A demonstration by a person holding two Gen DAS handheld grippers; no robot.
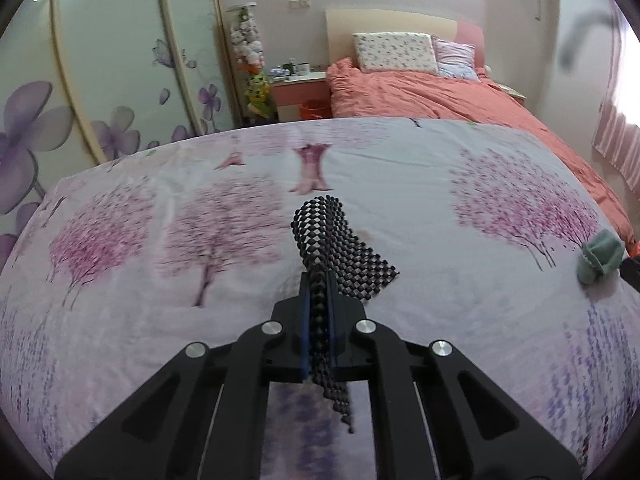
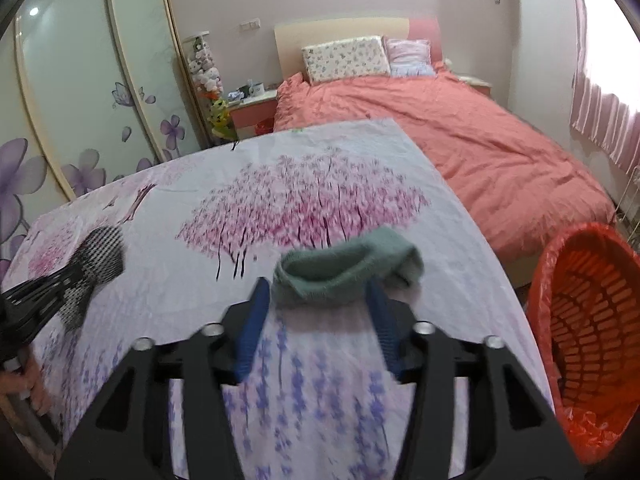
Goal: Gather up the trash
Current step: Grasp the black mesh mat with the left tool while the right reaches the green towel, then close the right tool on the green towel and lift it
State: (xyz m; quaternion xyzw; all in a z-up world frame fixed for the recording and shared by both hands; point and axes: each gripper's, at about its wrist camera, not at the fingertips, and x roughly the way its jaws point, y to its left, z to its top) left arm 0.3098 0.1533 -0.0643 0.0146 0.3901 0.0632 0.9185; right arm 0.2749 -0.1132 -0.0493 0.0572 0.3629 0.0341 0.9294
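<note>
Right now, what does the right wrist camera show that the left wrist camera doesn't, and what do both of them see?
Only the right wrist view shows the red basket with its red liner beside the table, and the right hand-held gripper open around the near end of the green cloth.

Only the left wrist view shows close up how the left hand-held gripper is shut on the black mesh mat.

Both show the floral tablecloth, the mat, the green cloth, the pink bed and the wardrobe.
</note>
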